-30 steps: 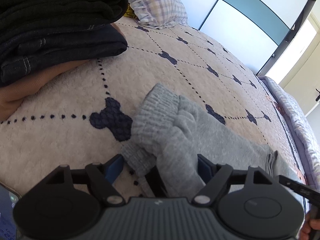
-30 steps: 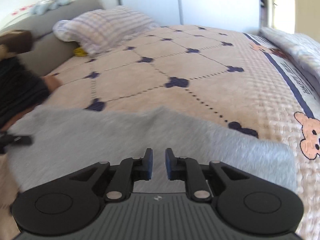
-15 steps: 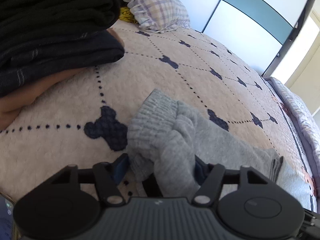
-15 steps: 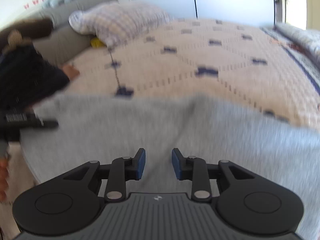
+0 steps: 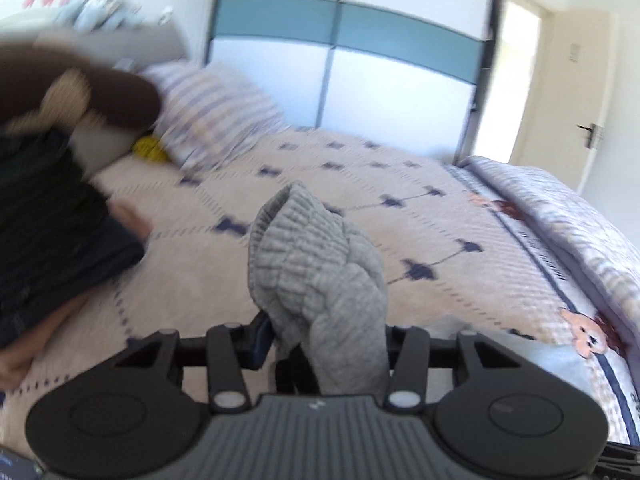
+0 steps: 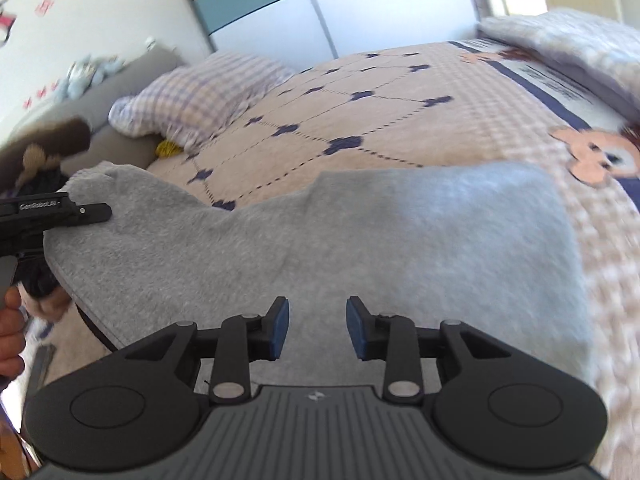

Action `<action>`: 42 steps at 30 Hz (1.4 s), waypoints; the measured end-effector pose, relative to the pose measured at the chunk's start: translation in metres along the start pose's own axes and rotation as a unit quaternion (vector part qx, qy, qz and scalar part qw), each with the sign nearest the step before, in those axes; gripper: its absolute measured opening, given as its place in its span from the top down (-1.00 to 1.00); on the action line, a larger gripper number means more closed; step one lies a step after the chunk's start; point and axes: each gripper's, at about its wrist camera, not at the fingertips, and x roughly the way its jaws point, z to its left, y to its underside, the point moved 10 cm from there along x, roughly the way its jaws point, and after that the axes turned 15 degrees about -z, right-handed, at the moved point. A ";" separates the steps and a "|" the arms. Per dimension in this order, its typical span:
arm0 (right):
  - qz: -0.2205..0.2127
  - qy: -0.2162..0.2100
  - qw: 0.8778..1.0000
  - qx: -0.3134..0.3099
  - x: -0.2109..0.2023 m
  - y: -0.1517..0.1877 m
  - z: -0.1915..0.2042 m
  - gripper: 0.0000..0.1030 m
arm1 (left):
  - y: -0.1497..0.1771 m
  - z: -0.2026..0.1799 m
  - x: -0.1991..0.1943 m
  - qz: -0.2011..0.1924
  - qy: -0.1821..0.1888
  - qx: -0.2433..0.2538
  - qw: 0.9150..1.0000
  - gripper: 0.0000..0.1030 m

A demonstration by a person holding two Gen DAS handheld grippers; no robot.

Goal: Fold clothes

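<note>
A grey knitted garment (image 5: pixel 312 256) hangs bunched, its ribbed cuff end sticking up, lifted off the bed. My left gripper (image 5: pixel 324 336) is closing its jaws on that end, and the fabric fills the gap between the pads. In the right wrist view the rest of the garment (image 6: pixel 360 232) lies spread flat on the bedspread (image 6: pixel 400 92), its left end raised by the left gripper's fingers (image 6: pixel 80 211). My right gripper (image 6: pixel 316 328) hovers over the garment's near edge, open, with nothing between its blue pads.
A stack of dark folded clothes (image 5: pixel 48 240) lies at the left. A checked pillow (image 5: pixel 216 116) and a small yellow object (image 5: pixel 150 148) sit by the grey headboard. A folded quilt (image 5: pixel 560 208) runs along the bed's right side. A wardrobe (image 5: pixel 340 60) stands behind.
The left gripper narrowed its jaws around the grey cuff end, rose and rolled, lifting it off the bed. The right gripper widened its jaws and slid sideways along the garment.
</note>
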 end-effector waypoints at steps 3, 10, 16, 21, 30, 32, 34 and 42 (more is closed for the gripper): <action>-0.015 0.018 0.999 0.023 -0.013 -0.006 -0.022 0.31 | -0.001 -0.071 -0.016 -0.014 0.051 0.051 0.997 0.07; -0.050 0.063 0.992 0.101 -0.038 -0.015 -0.086 0.26 | 0.088 -0.224 -0.016 0.073 0.137 0.162 0.975 -0.30; -0.057 0.082 0.984 0.145 -0.059 -0.003 -0.128 0.29 | 0.096 -0.237 -0.040 0.080 0.217 0.117 0.966 -0.75; -0.083 0.077 0.975 0.189 -0.071 -0.013 -0.143 0.17 | 0.047 -0.212 -0.059 0.039 0.253 0.034 0.966 -0.94; -0.051 0.012 0.977 0.208 -0.047 -0.040 -0.103 -0.33 | 0.081 -0.139 -0.009 0.086 0.149 -0.015 0.985 -0.95; -0.046 0.006 0.974 0.222 -0.043 -0.045 -0.098 -0.47 | 0.097 -0.133 -0.004 0.095 0.142 -0.013 0.985 -0.81; -0.035 0.006 0.973 0.227 -0.036 -0.047 -0.093 -0.59 | 0.102 -0.147 -0.004 0.104 0.158 0.002 0.982 -0.73; 0.006 0.060 0.998 0.030 -0.014 -0.034 -0.070 0.19 | 0.099 -0.162 -0.008 0.086 0.187 0.025 0.978 -0.67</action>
